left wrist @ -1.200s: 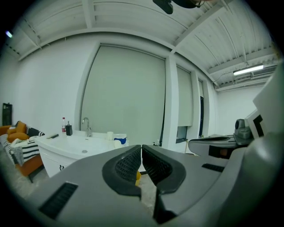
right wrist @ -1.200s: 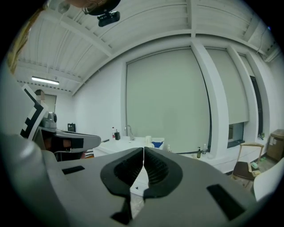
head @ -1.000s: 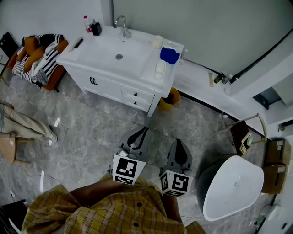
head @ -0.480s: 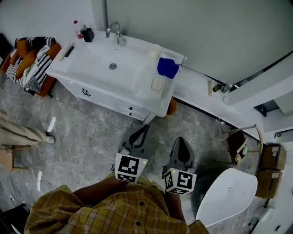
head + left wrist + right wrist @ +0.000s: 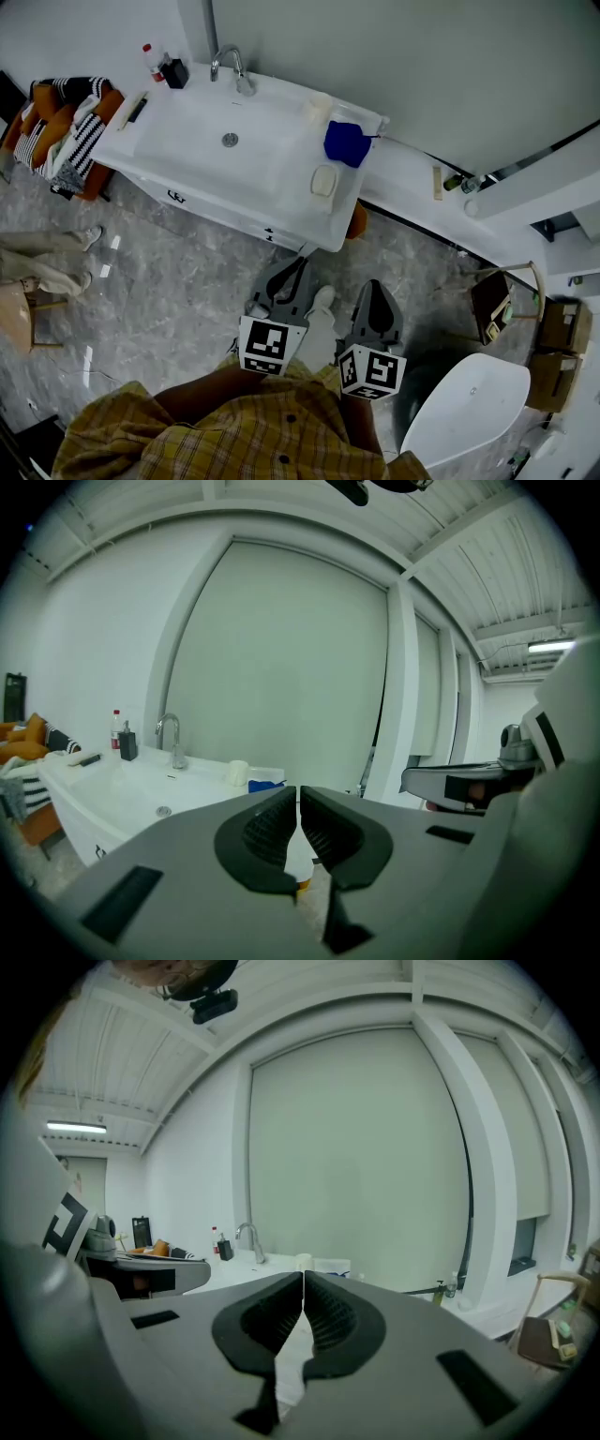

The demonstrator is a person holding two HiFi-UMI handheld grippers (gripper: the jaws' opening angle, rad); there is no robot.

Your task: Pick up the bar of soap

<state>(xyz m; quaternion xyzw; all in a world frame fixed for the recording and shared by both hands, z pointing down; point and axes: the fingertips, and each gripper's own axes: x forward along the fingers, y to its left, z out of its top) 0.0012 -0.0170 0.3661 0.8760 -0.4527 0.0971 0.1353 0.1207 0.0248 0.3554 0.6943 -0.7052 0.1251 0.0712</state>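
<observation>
The white vanity counter (image 5: 281, 199) sits lower in the head view and closer to both grippers than it did a second ago. The person in the yellow plaid shirt has walked up to it, and the gripper tips are now just short of its front edge.

The step in hand looks like the approach, with no reach begun. The left gripper (image 5: 300, 264) and right gripper (image 5: 373, 289) are carried side by side, pointing towards the counter. In its own view the left gripper (image 5: 298, 803) has its ribbed black pads pressed together with nothing between them. The right gripper (image 5: 303, 1288) is likewise closed and empty.

The bar of soap (image 5: 323, 180) lies untouched on the right part of the counter. It is just in front of a crumpled blue cloth (image 5: 347, 143) and to the right of the sink basin with its chrome faucet (image 5: 231, 67). It shows as a pale, rounded oblong, apparently resting in a shallow white dish, but it is too small to show any surface detail.

The next move probably calls for one gripper, likely the right since it is nearer that end, to spread its jaws. It would then go forward over the counter edge and come down with a jaw on either long side of the bar. A wet bar could well slip out of a pinch.
</observation>
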